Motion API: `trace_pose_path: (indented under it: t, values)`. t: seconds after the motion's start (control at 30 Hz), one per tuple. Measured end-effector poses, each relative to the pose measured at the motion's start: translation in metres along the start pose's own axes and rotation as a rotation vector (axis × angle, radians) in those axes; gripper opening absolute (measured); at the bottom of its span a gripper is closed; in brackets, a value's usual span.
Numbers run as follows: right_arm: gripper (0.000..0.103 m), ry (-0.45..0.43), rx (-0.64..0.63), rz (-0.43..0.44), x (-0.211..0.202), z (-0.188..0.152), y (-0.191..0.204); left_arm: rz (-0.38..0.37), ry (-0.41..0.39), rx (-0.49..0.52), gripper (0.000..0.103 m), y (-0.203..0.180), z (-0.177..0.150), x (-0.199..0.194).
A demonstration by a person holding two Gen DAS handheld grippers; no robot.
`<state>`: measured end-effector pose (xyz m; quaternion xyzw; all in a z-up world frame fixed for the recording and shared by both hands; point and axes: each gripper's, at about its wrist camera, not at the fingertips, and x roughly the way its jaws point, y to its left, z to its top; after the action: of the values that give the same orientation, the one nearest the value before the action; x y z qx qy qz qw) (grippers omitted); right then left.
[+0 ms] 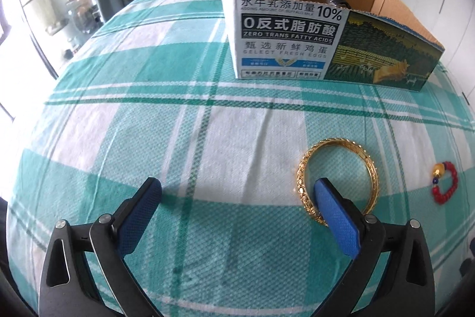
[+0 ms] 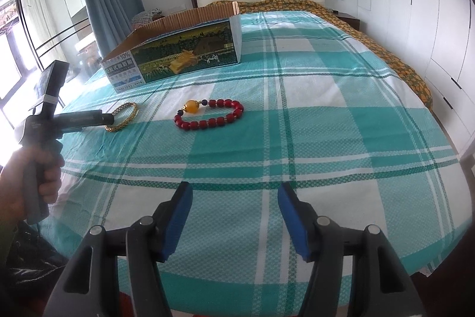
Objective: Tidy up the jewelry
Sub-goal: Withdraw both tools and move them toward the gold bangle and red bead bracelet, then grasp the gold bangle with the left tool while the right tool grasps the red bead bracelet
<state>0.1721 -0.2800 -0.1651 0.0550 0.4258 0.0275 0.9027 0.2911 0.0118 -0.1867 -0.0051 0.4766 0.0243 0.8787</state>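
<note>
The gold bangle (image 1: 338, 178) lies flat on the bed (image 1: 207, 138), before the cardboard box (image 1: 326, 37). It looks rigid and smooth, probably slippery; the left gripper (image 1: 237, 198), fingers spread, should pinch its rim. The right gripper (image 2: 234, 198) is also spread.

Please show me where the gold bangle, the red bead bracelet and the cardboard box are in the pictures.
gold bangle (image 1: 374, 168), left wrist view, on its far right rim.
red bead bracelet (image 2: 211, 123), right wrist view, on the near row of red beads.
cardboard box (image 2: 190, 51), right wrist view, on its printed long side.
</note>
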Motion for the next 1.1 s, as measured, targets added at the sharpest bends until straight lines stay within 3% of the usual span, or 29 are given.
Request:
trace_pose_path:
  t: [0.33, 0.53, 0.63, 0.77, 0.97, 1.1]
  values:
    - [0.061, 0.0, 0.056, -0.001, 0.001, 0.007, -0.019, -0.01, 0.004, 0.005, 0.103, 0.006, -0.012, -0.008]
    - [0.061, 0.001, 0.07, -0.011, 0.008, 0.028, -0.034, -0.021, -0.003, 0.018, 0.103, 0.01, -0.001, 0.0]
    - [0.061, 0.011, 0.052, 0.043, 0.013, 0.048, -0.025, -0.036, -0.005, 0.033, 0.101, 0.011, 0.001, 0.003]
    - [0.061, 0.035, -0.048, 0.148, 0.035, 0.066, 0.015, -0.053, -0.019, 0.054, 0.097, 0.002, -0.007, -0.004]
    - [0.061, 0.152, -0.045, 0.138, 0.097, 0.091, 0.052, -0.08, -0.041, 0.086, 0.079, -0.01, -0.013, -0.013]
    - [0.059, 0.151, -0.084, 0.023, 0.117, 0.099, 0.068, -0.086, -0.058, 0.094, 0.067, -0.013, -0.015, -0.016]
